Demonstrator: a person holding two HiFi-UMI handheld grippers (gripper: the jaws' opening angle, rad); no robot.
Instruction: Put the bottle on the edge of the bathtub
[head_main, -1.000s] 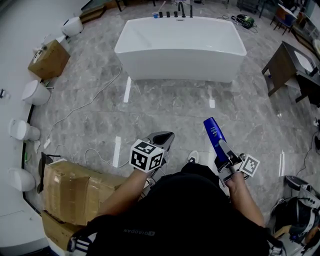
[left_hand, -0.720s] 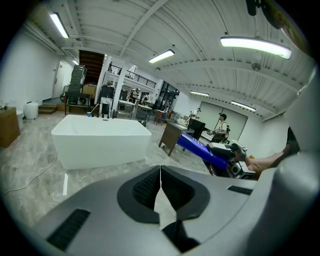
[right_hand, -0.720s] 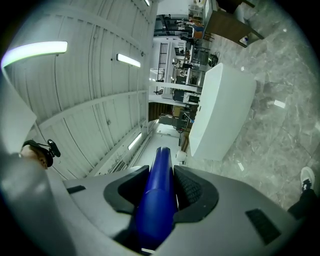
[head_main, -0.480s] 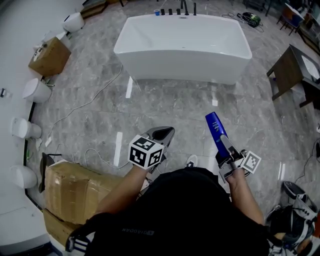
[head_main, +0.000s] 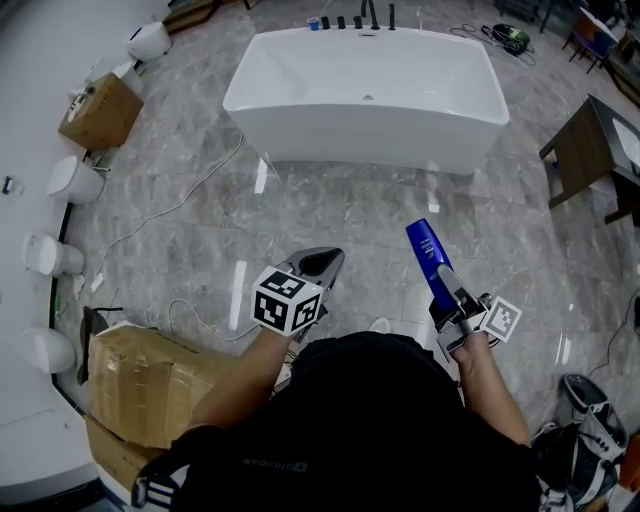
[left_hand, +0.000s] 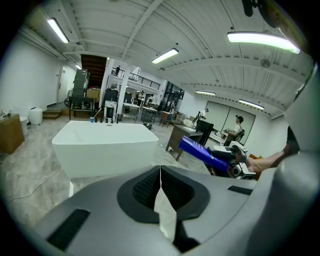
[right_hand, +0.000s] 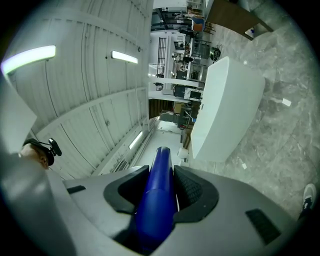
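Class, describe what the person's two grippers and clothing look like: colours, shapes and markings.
The left gripper and right gripper have smooth grey shells with rounded jaws lined by black ribbed pads. Each carries a white cube with black square markers. The person wears a black top with small pale lettering.

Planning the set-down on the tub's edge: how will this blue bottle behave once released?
The blue bottle looks tall and slim, so standing on the bathtub edge it probably tips easily. Its rounded body, clamped in the right gripper, would likely roll if laid down.
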